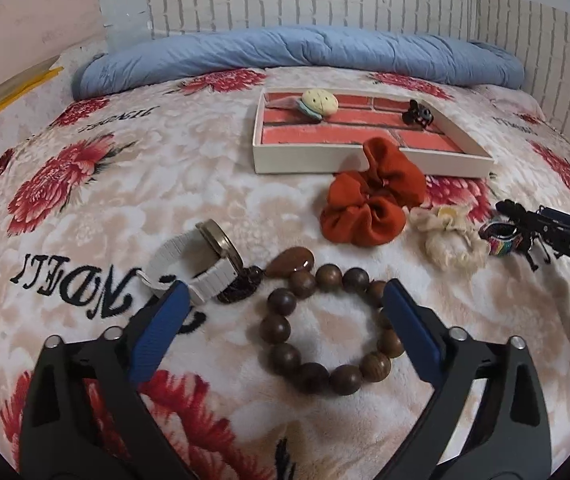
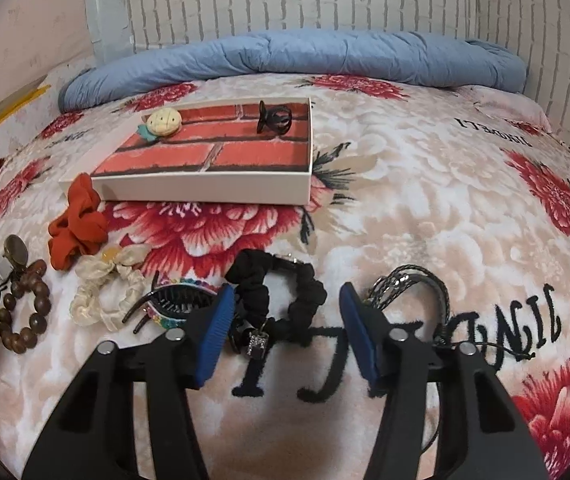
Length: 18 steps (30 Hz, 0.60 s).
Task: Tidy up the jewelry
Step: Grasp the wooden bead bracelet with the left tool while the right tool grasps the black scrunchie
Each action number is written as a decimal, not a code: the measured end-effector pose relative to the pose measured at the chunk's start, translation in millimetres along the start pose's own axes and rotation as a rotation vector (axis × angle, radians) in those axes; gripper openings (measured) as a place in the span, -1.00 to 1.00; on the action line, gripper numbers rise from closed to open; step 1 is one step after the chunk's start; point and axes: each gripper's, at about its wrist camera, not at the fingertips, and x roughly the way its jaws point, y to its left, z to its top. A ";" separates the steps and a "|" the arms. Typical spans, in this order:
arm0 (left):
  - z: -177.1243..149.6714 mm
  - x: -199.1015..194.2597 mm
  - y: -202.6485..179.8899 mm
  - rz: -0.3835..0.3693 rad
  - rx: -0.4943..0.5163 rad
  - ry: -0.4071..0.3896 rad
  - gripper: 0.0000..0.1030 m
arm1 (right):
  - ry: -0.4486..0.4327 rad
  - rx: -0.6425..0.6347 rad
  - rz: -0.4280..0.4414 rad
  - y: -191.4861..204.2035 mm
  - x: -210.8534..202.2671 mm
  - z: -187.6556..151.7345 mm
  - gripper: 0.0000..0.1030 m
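Left wrist view: the left gripper (image 1: 285, 300) has its jaws wide apart, straddling the wooden bead bracelet (image 1: 327, 330) on the near blanket, pads clear of it. The beads look hard, smooth and light (probably strung on elastic), so pinching across one side of the loop seems safest. The plush floral blanket (image 1: 125, 184) will give underneath.

Right wrist view: the right gripper (image 2: 285, 312) is half open around the black scrunchie (image 2: 281, 292), not pressing it; that is soft and squashy, so any fold will do. The tray (image 2: 205, 190) sits far left, before a brick-pattern wall (image 2: 305, 4).
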 end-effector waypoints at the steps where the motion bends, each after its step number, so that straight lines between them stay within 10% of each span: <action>1: -1.0 3.3 -0.7 -0.005 0.004 0.011 0.67 | 0.004 0.007 0.004 -1.2 1.5 0.0 0.00; 18: -11.3 38.2 5.8 -0.074 -0.040 0.138 0.16 | 0.074 0.027 0.001 -5.2 22.5 -3.8 -0.50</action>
